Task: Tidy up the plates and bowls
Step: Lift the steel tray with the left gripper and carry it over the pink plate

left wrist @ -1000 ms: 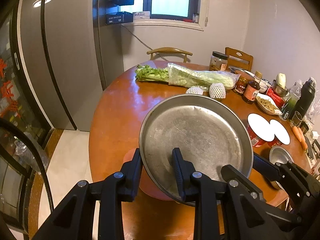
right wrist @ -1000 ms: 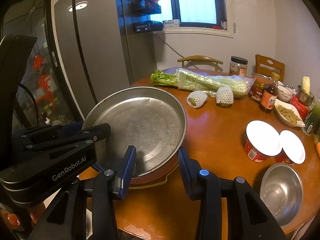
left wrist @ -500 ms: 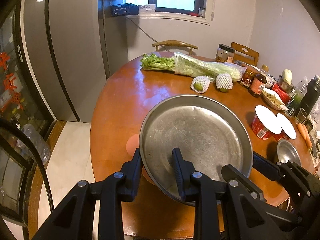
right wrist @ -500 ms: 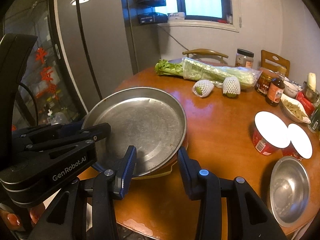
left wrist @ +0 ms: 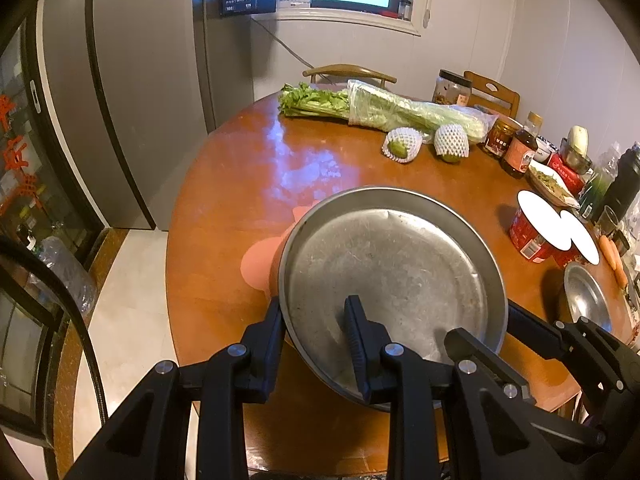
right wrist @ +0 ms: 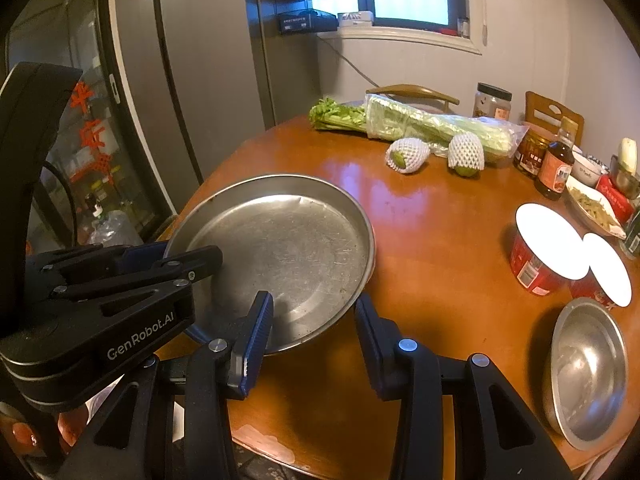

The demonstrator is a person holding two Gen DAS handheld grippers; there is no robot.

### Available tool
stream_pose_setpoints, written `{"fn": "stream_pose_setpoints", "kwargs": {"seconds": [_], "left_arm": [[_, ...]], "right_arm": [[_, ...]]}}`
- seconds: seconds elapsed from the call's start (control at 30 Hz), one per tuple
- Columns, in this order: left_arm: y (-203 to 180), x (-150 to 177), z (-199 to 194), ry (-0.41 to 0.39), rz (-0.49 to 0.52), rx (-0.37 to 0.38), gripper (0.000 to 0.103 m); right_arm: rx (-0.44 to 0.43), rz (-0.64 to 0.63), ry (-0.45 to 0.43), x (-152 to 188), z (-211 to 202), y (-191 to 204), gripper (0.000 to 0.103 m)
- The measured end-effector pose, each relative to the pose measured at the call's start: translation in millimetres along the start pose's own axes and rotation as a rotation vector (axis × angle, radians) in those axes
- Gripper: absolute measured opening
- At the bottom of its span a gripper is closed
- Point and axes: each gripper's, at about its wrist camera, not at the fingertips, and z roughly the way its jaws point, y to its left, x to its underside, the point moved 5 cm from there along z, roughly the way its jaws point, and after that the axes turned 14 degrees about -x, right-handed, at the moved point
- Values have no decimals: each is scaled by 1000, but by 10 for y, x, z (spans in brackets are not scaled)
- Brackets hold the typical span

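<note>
Round wooden table [left wrist: 248, 176] carries the work: the left gripper [left wrist: 316, 334] and right gripper [right wrist: 314, 320] both clamp the rim of the large steel plate [left wrist: 392, 268] above a pink mat [left wrist: 260, 264], while the small steel bowl [right wrist: 588, 368] waits unsorted.

home kitchen: fridge [left wrist: 132, 92], dining table [left wrist: 256, 184]

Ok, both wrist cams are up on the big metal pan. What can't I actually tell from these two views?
- Under the metal pan: both views; the pan hides whether it touches the table; only the edge of a pink mat shows.
- Right gripper: whether its fingers press the pan's rim; the rim covers the contact.
- Small steel bowl: cut off at each view's edge.
- Jar labels: too small to read.
</note>
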Motion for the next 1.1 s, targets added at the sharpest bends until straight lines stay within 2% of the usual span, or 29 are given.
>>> {"fn": "stream_pose_setpoints", "kwargs": {"seconds": [0.53, 1.1], "left_arm": [[-4, 46, 274, 48, -11, 12, 30], [83, -1, 347, 46, -13, -42, 30]], "right_arm": [[17, -13, 33, 61, 186, -37, 43], [-3, -13, 56, 8, 342, -27, 43]]}}
